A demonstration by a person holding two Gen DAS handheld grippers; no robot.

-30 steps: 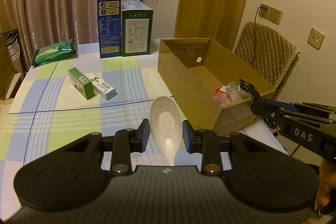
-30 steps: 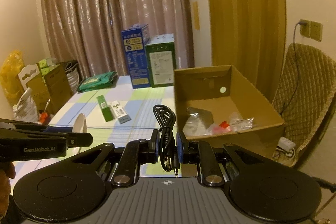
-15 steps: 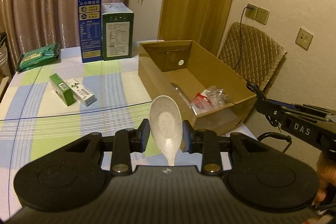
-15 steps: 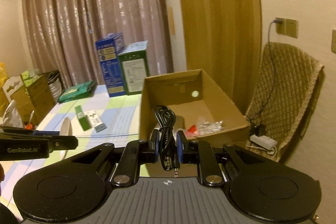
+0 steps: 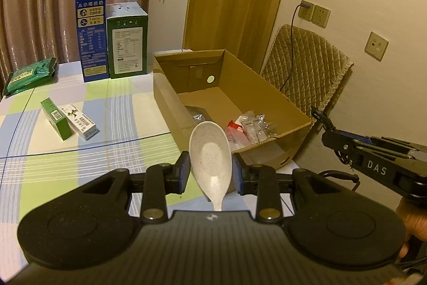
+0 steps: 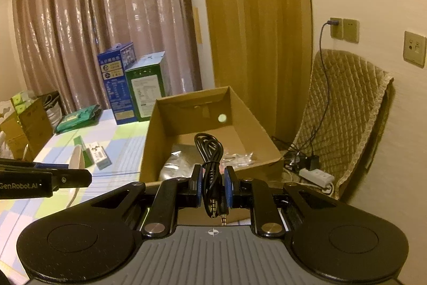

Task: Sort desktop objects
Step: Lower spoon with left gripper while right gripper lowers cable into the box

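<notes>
Both grippers have travelled toward the cardboard box since the earlier frames, so the box now fills more of each view and the desk has slid off to the left.

Left wrist view: the left gripper [image 5: 210, 171] is clenched on a speckled white spoon [image 5: 210, 159], its bowl standing up between the blue pads and its handle pointing back toward the camera. Beyond the bowl sits the open cardboard box [image 5: 283, 103] at the right edge of the desk [image 5: 120, 108], which wears a checked cloth. Inside the box lie a grey foil pouch [image 5: 197, 112] and some clear and red wrappers [image 5: 248, 124]. On the desk, a small green carton [image 5: 56, 119] and a white carton [image 5: 80, 122] lie side by side, touching. Farther back, a tall blue box [image 5: 90, 36] and a tall green box [image 5: 126, 40] stand upright next to each other, with a green packet [image 5: 30, 74] at the far left. The right gripper [image 5: 327, 131] reaches in from the right, beside the box's near corner, a hand [image 5: 413, 223] behind it.

Right wrist view: the right gripper [image 6: 212, 186] grasps a coiled black audio cable [image 6: 209, 151], loop upward and gold plugs hanging toward the camera. The loop shows in front of the box [image 6: 256, 130] interior. The left gripper [image 6: 77, 178] enters from the left, over the desk [image 6: 122, 148], with the spoon [image 6: 77, 155] seen edge-on.
</notes>
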